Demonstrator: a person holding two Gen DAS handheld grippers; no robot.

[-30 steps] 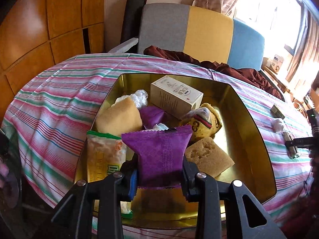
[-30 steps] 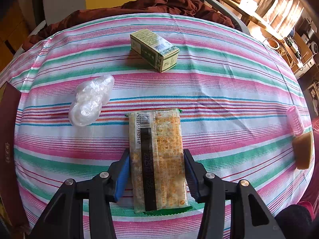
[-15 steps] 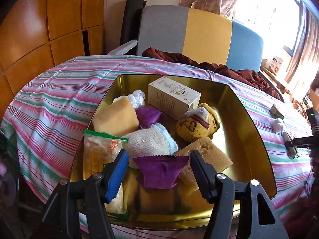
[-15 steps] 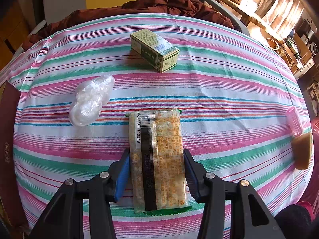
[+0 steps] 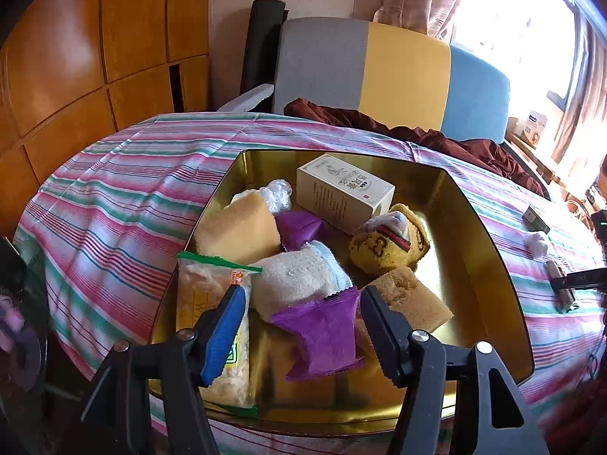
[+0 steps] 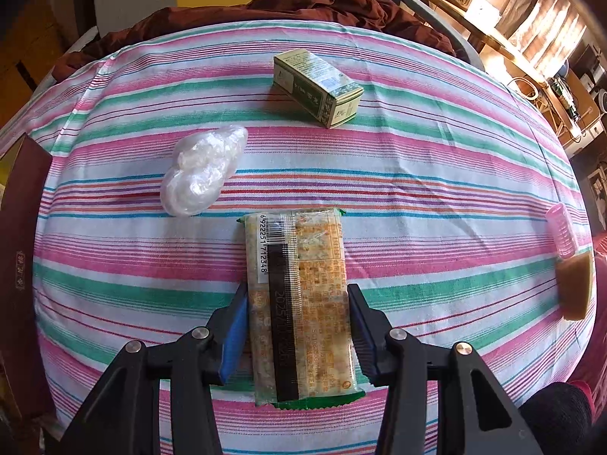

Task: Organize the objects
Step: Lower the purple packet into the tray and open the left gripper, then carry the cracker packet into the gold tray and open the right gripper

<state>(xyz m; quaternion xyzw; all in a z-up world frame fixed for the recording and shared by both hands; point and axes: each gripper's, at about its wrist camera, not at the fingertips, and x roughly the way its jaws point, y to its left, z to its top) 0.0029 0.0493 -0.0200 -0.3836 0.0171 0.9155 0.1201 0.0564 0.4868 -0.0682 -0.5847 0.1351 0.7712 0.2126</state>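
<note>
My left gripper (image 5: pixel 302 294) stands open over the near end of a gold tray (image 5: pixel 489 235). A purple packet (image 5: pixel 322 333) lies loose in the tray between the fingers, and neither pad touches it. In the right wrist view a clear cracker packet (image 6: pixel 296 258) lies flat on the striped tablecloth (image 6: pixel 436 174). My right gripper (image 6: pixel 297 290) points down at it, with both pads pressed against its long sides.
The tray also holds a white box (image 5: pixel 343 189), a yellow sock (image 5: pixel 390 242), two sponges, a rolled white sock (image 5: pixel 299 280) and another cracker packet (image 5: pixel 208 303). On the cloth lie a green box (image 6: pixel 316 85), a plastic wad (image 6: pixel 201 170), a pink curler (image 6: pixel 561 233) and a tan block (image 6: pixel 576 288).
The left jaws have spread apart and let go of the purple packet, which dropped into the tray. The right gripper and its cracker packet have not moved.
</note>
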